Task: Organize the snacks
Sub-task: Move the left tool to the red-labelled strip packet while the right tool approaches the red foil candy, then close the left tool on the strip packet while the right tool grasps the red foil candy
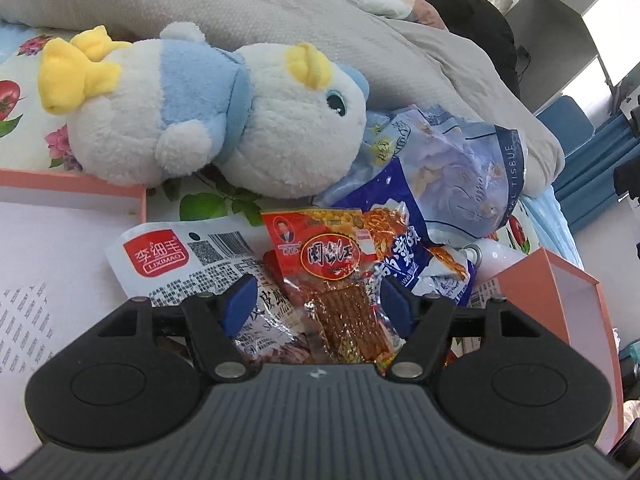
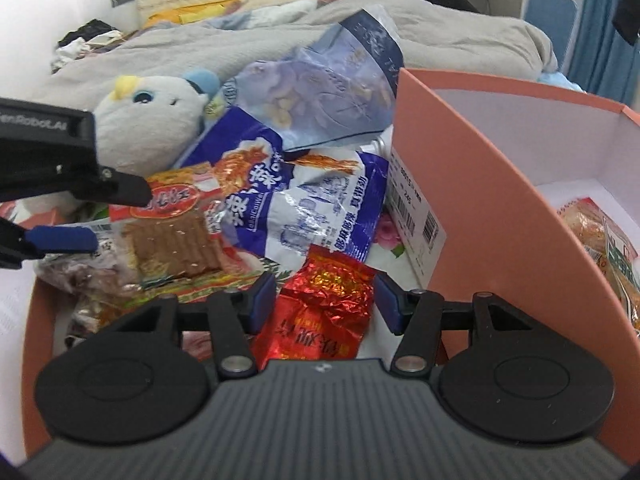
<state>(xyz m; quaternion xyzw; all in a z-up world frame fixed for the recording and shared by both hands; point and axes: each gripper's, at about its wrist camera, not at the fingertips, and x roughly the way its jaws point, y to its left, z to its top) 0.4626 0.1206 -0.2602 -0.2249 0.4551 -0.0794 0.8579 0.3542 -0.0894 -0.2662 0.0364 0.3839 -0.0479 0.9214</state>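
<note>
Your left gripper (image 1: pixel 318 300) sits low over a heap of snack packs on a bed w/ a floral sheet (image 1: pixel 24 92). Its jaws are spread, w/ a red spicy-strip pack (image 1: pixel 328 264) lying between them; the blue pads (image 1: pixel 240 300) don't press on it. To its left is a white pack w/ a red logo (image 1: pixel 176 256); to its right a crumpled blue-and-white snack bag (image 1: pixel 404 232). Behind the heap a blue-and-white plush toy (image 1: pixel 208 116) lies on its side, w/ a pale tissue pack (image 1: pixel 460 152) next to it and a grey blanket (image 1: pixel 320 12) beyond.

Your right gripper (image 2: pixel 324 300) hangs over a red foil packet (image 2: pixel 320 312), jaws spread to either side of it; can't tell if the pads touch. Just right stands a pink box (image 2: pixel 472 184) w/ white inside, some snacks already in it. A white barcode carton (image 2: pixel 416 216) leans against the box wall.
</note>
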